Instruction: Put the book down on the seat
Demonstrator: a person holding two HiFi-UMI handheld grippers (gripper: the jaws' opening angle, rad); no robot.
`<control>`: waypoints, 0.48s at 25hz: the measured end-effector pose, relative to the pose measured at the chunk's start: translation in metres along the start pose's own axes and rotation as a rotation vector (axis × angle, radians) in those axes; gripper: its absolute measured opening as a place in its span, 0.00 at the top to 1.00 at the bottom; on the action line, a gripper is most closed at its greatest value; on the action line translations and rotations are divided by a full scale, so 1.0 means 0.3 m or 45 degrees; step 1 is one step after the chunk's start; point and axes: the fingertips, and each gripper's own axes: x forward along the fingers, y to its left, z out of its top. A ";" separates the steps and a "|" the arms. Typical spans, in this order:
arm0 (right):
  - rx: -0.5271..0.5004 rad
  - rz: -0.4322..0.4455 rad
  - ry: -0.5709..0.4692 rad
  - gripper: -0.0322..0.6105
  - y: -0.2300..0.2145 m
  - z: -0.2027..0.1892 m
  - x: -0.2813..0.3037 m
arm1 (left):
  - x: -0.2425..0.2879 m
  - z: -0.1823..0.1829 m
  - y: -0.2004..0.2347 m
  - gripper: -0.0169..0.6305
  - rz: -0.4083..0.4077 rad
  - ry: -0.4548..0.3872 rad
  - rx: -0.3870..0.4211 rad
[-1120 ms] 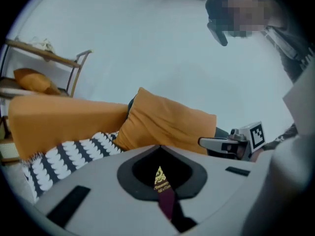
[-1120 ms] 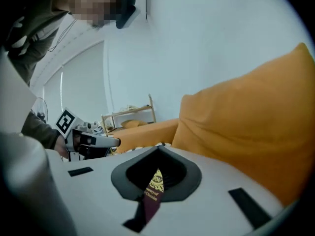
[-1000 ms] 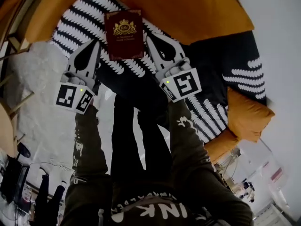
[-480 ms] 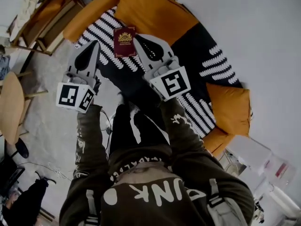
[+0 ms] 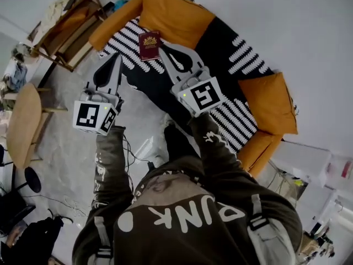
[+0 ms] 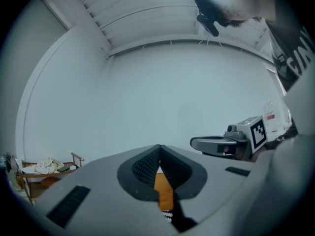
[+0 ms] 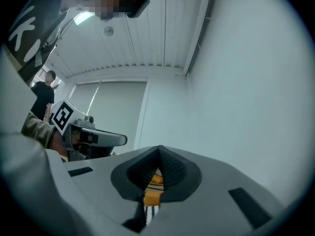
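The book [image 5: 149,44] lies flat on the striped seat [image 5: 124,37], just beside the orange back cushion [image 5: 176,15], so I judge that only a clean retreat remains. Both claws are closed and empty. The right claw [image 5: 164,47] tip sits just beside the book's right edge, and the left claw [image 5: 117,57] hangs apart, near the seat's front edge. Draw the right one straight back, not sideways, lest it nudge the cover. Open floor [image 5: 60,142] gives ample room, and the wooden rack [image 5: 66,29] stands well apart.
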 end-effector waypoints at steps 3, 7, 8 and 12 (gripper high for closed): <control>-0.014 -0.018 -0.006 0.94 0.151 0.087 -0.146 | -0.183 0.046 -0.112 0.97 -0.011 -0.018 0.006; -0.038 -0.026 0.000 0.94 0.332 0.177 -0.322 | -0.389 0.107 -0.260 0.97 -0.045 -0.022 0.012; -0.044 -0.030 -0.002 0.94 0.365 0.200 -0.359 | -0.429 0.124 -0.293 0.97 -0.054 -0.027 0.011; -0.035 -0.040 -0.007 0.94 0.442 0.261 -0.472 | -0.534 0.186 -0.398 0.97 -0.067 -0.037 0.018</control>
